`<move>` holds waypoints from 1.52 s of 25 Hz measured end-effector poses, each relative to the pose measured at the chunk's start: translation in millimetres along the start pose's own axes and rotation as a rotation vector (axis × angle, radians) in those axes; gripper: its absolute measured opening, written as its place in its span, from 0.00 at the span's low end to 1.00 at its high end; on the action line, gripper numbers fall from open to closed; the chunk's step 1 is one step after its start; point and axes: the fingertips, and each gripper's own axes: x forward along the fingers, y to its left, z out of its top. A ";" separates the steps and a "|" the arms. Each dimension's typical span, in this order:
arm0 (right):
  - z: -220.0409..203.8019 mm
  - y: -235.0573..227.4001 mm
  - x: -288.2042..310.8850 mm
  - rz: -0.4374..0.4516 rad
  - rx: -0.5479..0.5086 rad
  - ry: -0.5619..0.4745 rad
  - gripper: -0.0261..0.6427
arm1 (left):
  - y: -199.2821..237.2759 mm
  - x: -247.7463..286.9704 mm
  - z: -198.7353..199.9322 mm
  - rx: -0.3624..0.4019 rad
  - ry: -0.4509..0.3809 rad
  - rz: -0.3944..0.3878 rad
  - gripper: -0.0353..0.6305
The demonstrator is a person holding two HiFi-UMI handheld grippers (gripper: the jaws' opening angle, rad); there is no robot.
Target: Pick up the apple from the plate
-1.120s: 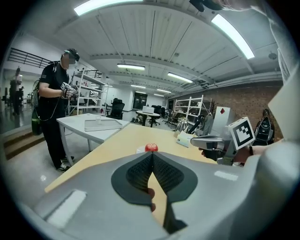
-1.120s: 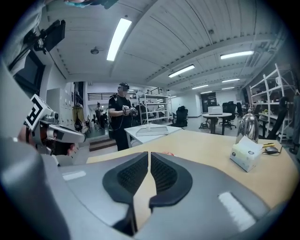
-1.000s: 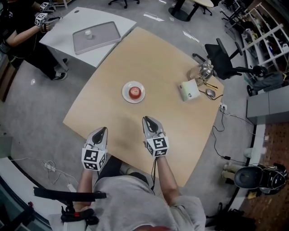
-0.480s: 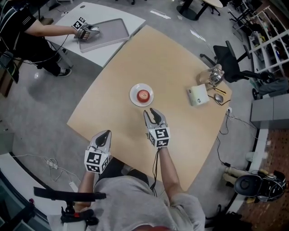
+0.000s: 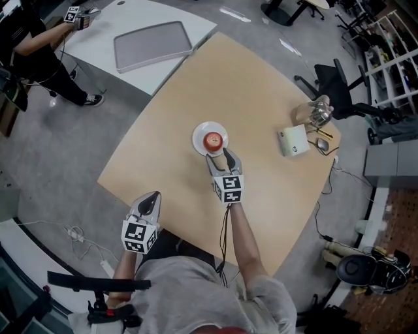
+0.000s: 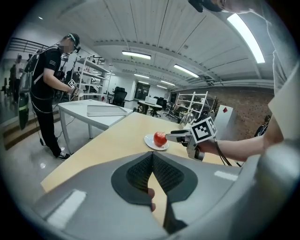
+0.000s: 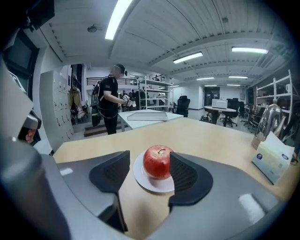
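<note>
Red apple (image 5: pixel 213 139) sits stem up in the middle of the small white round plate (image 5: pixel 198 136), frame centre in the head view, on the tan wooden table (image 5: pixel 196 78). It rests on the plate, not lifted.

Right gripper (image 5: pixel 226 155) is directly below the plate in that frame, pointing up-frame at it, tips at the plate's near rim. In the right gripper view the fingers (image 7: pixel 111 172) are apart and opening, with the apple framed in the gap between them. The right-hand finger's tip overlaps the apple's edge in the picture. The pads are not pressing on it; can't tell if that tip touches.

Left gripper (image 5: pixel 151 196) is in the lower left of the head view, at the table's near edge and well apart from the plate. Its fingers are together at the tips with nothing between them. Its view looks across the table and catches the apple, the plate and the right gripper side-on.

Also on the table: white boxy object (image 5: pixel 294 140) at the right, and a shiny glass-and-metal vessel (image 5: pixel 312 112) just above it in frame, near the right corner. Black office chair (image 5: pixel 330 81) stands beyond that corner.

Upper left: white table (image 5: pixel 140 13) carrying a flat grey tray (image 5: pixel 153 44). A person in dark clothes (image 5: pixel 29 45) stands beside it holding a marker-cube gripper (image 5: pixel 75 13).
</note>
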 end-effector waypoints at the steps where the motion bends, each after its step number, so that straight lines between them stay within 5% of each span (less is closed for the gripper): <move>1: -1.0 -1.6 2.7 -0.003 0.005 0.003 0.45 | 0.8 0.0 -0.1 -0.001 0.005 0.001 0.08; 13: -4.2 -12.7 15.2 -0.032 0.046 0.022 0.56 | -5.0 -2.2 0.2 -0.033 0.049 0.001 0.08; 38: -2.2 -19.3 17.6 -0.067 0.071 0.027 0.56 | -0.7 0.1 6.1 -0.021 0.054 0.005 0.08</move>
